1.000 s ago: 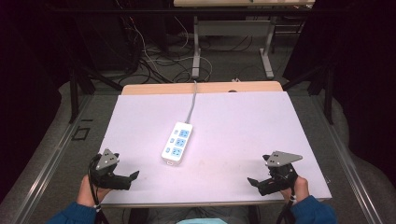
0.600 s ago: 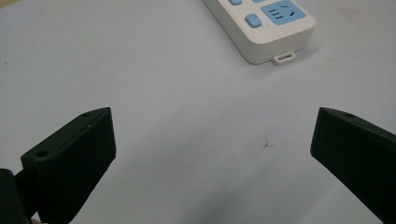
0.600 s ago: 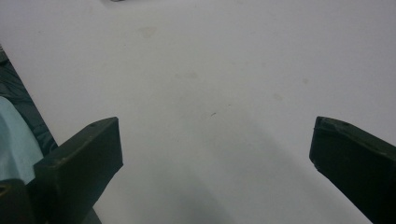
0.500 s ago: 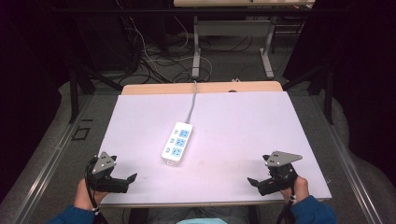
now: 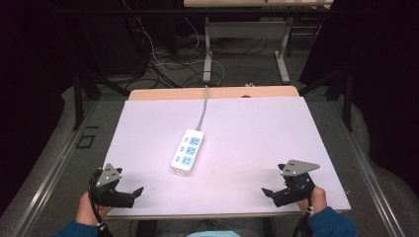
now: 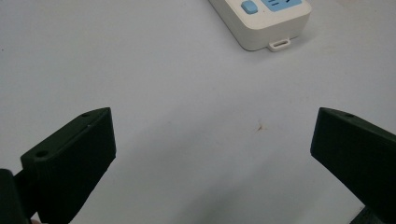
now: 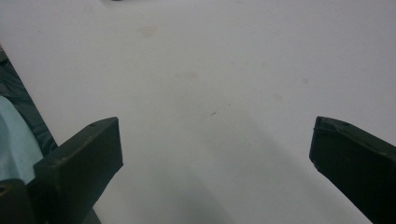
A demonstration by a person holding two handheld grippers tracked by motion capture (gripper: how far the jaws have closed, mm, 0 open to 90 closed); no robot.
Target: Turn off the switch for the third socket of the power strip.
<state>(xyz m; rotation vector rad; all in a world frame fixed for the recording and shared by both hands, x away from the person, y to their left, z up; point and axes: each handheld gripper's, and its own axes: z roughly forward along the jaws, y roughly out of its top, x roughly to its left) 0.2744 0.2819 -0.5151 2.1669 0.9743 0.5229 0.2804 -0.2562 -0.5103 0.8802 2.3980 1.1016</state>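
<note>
A white power strip [image 5: 188,150] with blue sockets lies near the middle of the white table top [image 5: 257,123], and its grey cable [image 5: 202,106] runs off the far edge. My left gripper [image 5: 134,193] hovers at the near left corner, open and holding nothing. In the left gripper view the left gripper [image 6: 212,123] points at the power strip's near end [image 6: 266,21], well short of it. My right gripper [image 5: 269,192] is at the near right, also open and holding nothing. In the right gripper view the right gripper [image 7: 215,129] has bare table between its jaws.
A wooden strip [image 5: 163,93] borders the table's far edge. Beyond it are tangled cables [image 5: 158,64] on the floor and the metal legs of another table [image 5: 207,49]. A metal rail [image 5: 54,168] runs along the left side. Teal cloth [image 7: 11,140] shows at the near edge.
The left gripper has drifted a little toward the near left corner of the table. The right gripper and the power strip have stayed where they were.
</note>
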